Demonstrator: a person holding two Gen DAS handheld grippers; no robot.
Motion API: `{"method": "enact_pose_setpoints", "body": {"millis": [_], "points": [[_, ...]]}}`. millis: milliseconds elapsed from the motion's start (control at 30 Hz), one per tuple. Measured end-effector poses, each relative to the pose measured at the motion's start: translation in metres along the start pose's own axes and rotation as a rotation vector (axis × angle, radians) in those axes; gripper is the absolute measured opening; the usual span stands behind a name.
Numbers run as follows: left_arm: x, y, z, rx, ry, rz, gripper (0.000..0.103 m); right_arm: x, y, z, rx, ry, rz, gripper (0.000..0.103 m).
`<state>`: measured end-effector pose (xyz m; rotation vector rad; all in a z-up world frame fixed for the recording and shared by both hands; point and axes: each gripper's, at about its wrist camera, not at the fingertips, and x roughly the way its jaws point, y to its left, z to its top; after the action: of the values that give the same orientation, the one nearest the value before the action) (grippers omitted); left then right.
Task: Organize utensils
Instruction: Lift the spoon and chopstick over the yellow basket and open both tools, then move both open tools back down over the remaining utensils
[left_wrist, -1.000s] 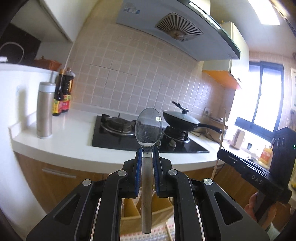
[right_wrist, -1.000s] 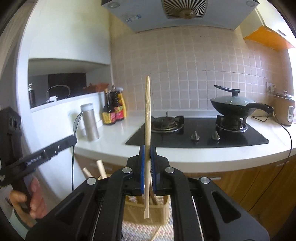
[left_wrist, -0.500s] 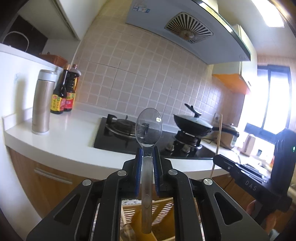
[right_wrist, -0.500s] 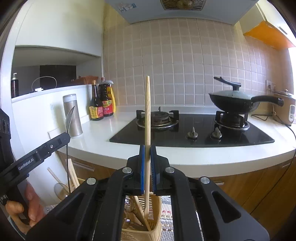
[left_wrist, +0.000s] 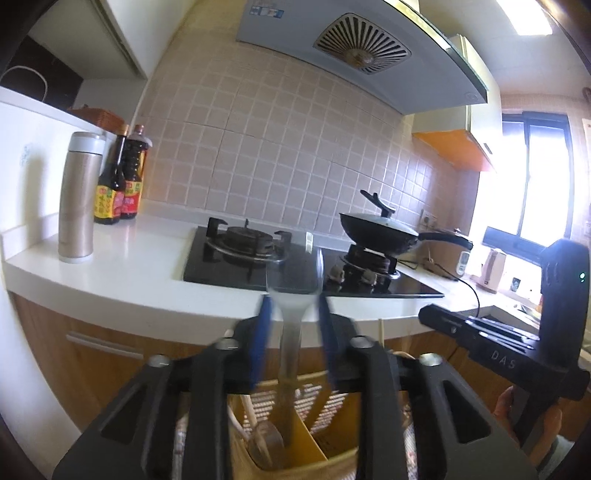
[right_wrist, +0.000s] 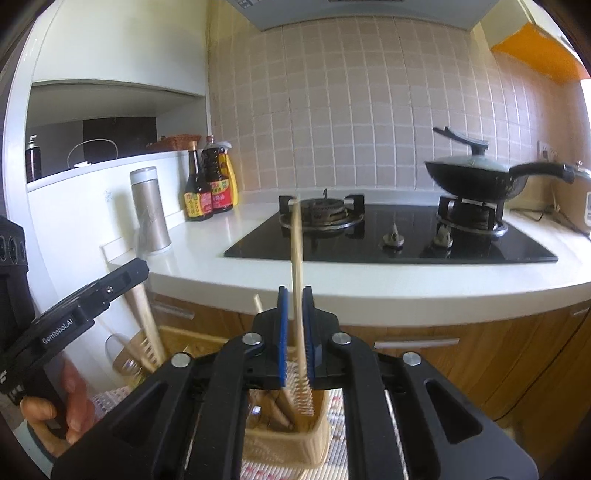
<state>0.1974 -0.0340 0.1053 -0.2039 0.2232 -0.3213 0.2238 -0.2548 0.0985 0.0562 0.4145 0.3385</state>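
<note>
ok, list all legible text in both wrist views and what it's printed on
"GenRobot.AI": on the left claw's black arm, seen from the right wrist.
"DAS": on the right claw's black arm, seen from the left wrist.
Sauce bottles: red and yellow labels, print too small to read.
Range hood sticker: blurred, unreadable.

You're looking at beige square tiles (right_wrist: 351, 110) with pale grout behind a glossy black hob (right_wrist: 399, 240) on a white counter (left_wrist: 129, 266). The wok (right_wrist: 476, 181) is showing up black, the flask (left_wrist: 77, 195) champagne-gold with a silver cap, the sauce bottles (right_wrist: 207, 184) dark with red-yellow labels. Your grippers' pads (right_wrist: 282, 332) are reading blue on black bodies, and the basket (right_wrist: 295, 439) is coming across as pale tan weave.
</note>
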Motion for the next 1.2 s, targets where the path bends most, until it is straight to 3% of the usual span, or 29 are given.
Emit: {"method": "enact_pose_setpoints", "body": {"millis": [67,133,233,400,667,800,1000,1100,1200], "points": [[-0.007,-0.003,0.001,0.005,0.0,-0.007,0.041,-0.005,-0.001,-0.003,0.017,0.016,-0.006,0.029],[-0.016,-0.006,0.004,0.009,0.001,-0.018,0.043,-0.012,-0.002,-0.005,0.03,0.025,0.007,0.029],[-0.036,-0.013,0.009,0.014,-0.007,-0.037,0.057,-0.026,0.0,-0.007,0.045,0.039,0.017,0.029],[-0.071,-0.028,0.018,0.035,-0.027,-0.064,0.058,-0.051,0.008,-0.007,0.055,0.059,0.018,0.029],[-0.109,-0.04,0.013,0.043,0.027,-0.085,0.058,-0.066,0.025,-0.024,0.059,0.208,-0.019,0.034],[-0.121,-0.035,-0.003,0.009,0.084,-0.068,0.058,-0.059,0.025,-0.046,0.099,0.318,-0.041,0.034],[-0.124,-0.02,-0.03,-0.057,0.205,-0.07,0.058,-0.028,0.012,-0.09,0.2,0.58,-0.067,0.034],[-0.12,-0.001,-0.059,-0.201,0.298,-0.125,0.058,-0.014,0.004,-0.114,0.263,0.699,-0.037,0.034],[-0.11,0.01,-0.088,-0.249,0.405,-0.101,0.055,-0.003,0.0,-0.137,0.306,0.787,-0.018,0.034]]}}
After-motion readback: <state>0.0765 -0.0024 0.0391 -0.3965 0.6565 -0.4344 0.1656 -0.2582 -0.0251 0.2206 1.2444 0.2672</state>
